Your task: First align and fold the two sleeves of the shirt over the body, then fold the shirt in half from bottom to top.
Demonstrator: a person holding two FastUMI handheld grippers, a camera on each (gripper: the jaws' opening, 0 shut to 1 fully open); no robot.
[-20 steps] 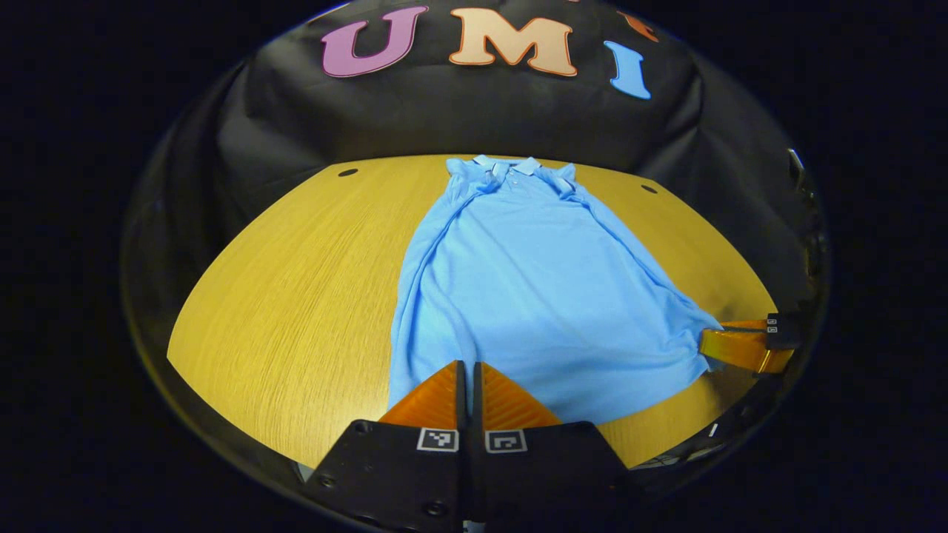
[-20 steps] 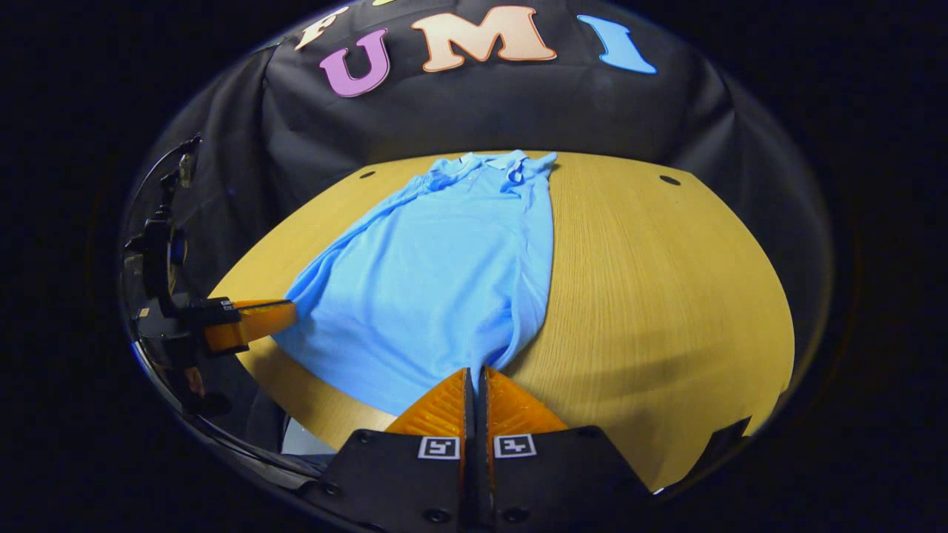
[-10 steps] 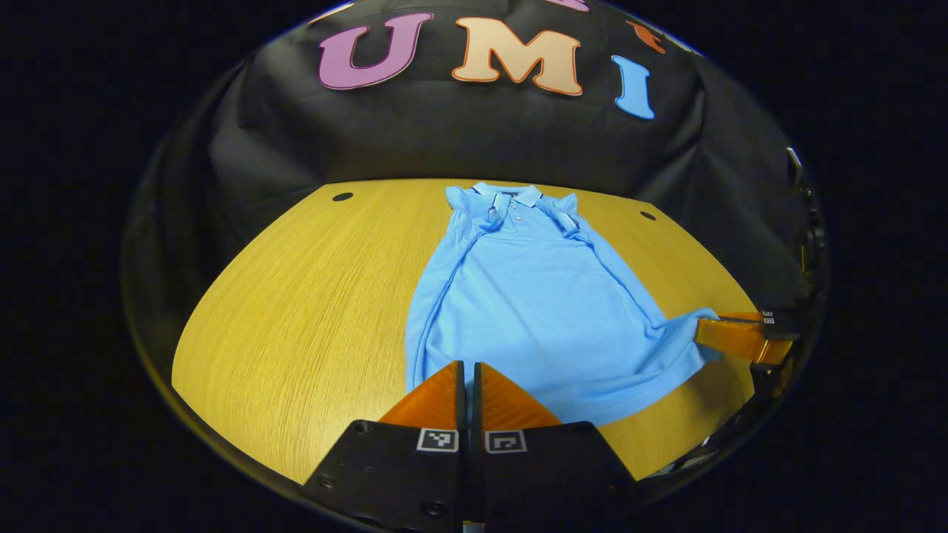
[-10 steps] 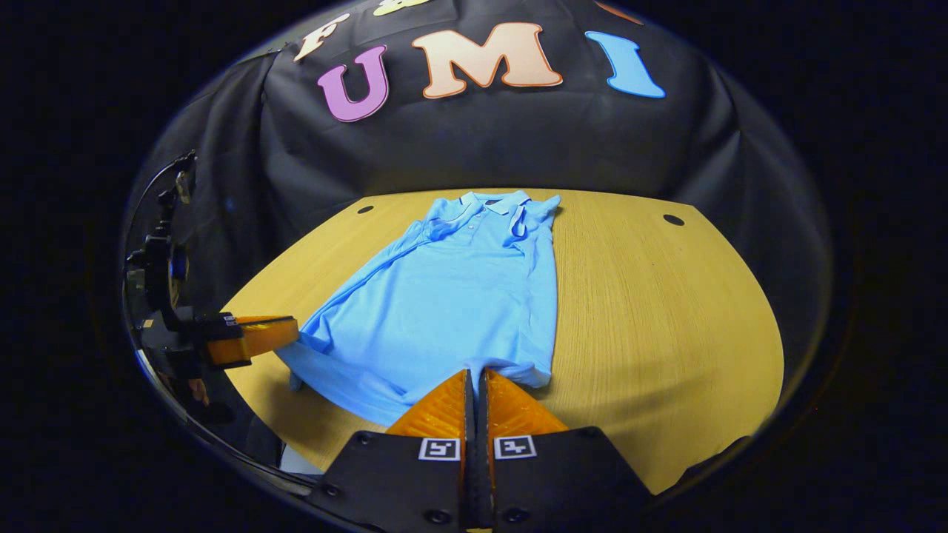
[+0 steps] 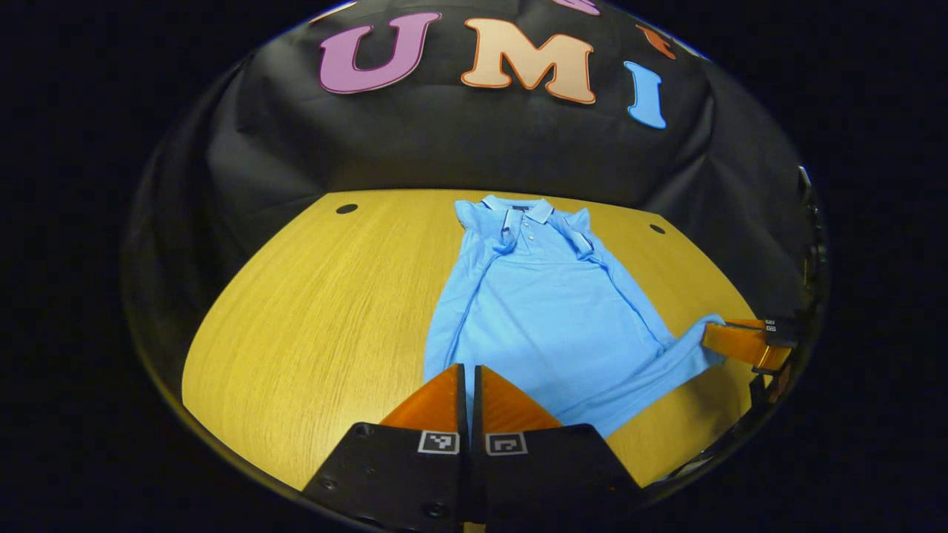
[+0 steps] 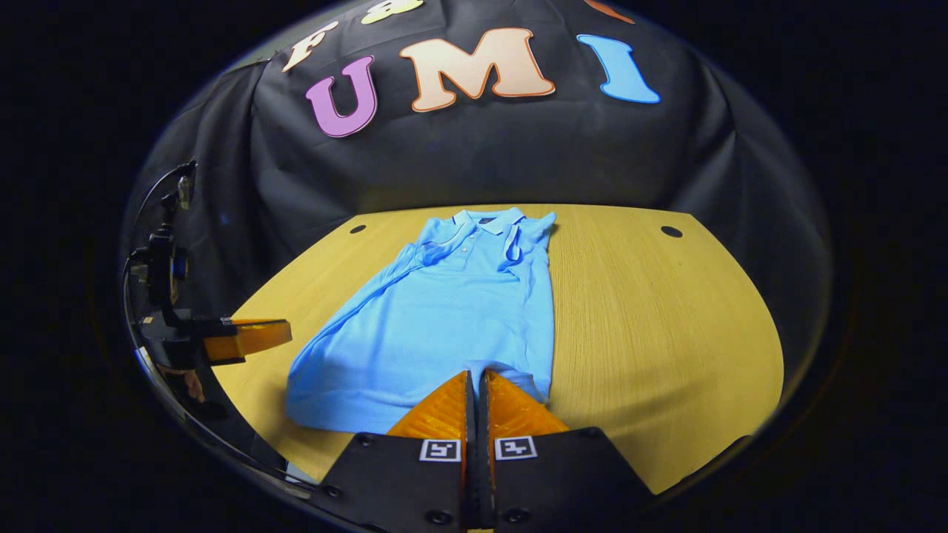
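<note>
1. Gripping the hem: left gripper (image 5: 468, 381), near centre in the left gripper view, has its fingers pressed together on the near left hem corner of the shirt (image 5: 552, 311).
2. Right gripper (image 6: 475, 389) does the same at the near right hem corner in the right gripper view; no gap shows between its fingers.
3. Each view also shows the other gripper farther off at the side edge, at the opposite hem corner.
4. Hem is lifted a little off the table (image 5: 318, 311) and pulled taut between the two grips; near edge sags slightly in the middle.
5. Sleeves already lie folded inward along the body, narrow strips down both sides. Judgement: sleeve step done, bottom-to-top fold is in hand, early.
6. Next move calls for carrying both corners away toward the collar (image 5: 522, 211) at equal height and pace, then laying the hem level with the shoulders before letting go.
7. Risk: uneven travel skews the fold or drags the sleeves out.
8. Collar sits at the far edge of the table, flat, buttons up.
9. Containers: none on the table.
</note>
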